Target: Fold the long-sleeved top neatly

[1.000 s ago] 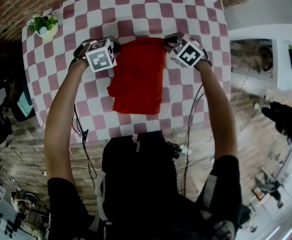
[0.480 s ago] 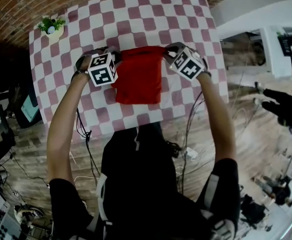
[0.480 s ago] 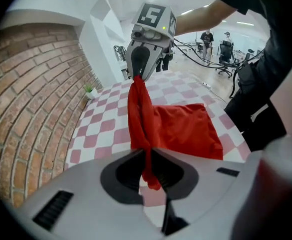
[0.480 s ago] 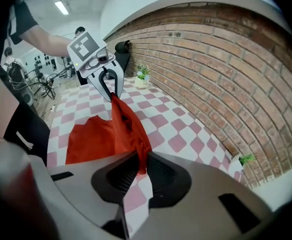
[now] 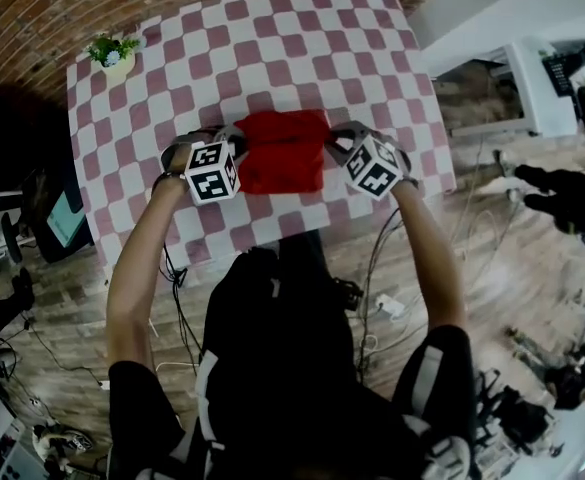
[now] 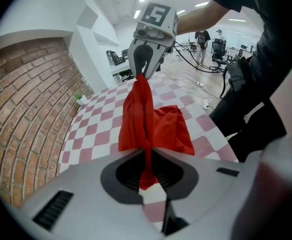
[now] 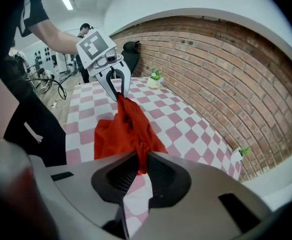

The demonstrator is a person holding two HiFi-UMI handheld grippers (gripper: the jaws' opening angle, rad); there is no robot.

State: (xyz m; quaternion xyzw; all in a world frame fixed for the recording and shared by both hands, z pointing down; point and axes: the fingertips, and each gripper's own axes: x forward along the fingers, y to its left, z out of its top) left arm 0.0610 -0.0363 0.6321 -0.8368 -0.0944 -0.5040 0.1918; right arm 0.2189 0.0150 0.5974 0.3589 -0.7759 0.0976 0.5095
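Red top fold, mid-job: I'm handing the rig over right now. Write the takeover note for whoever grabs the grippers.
Left gripper: shut on one end of the red long-sleeved top's raised edge.
Right gripper: shut on the other end of that edge.
Where: the held edge is lifted and stretched between the two grippers; the rest of the top lies on the checked tablecloth below.
Done: it looks folded down to a narrow panel, with no sleeves sticking out.
Left: probably lay the held edge over the lower part, release both, then check that the edges line up.
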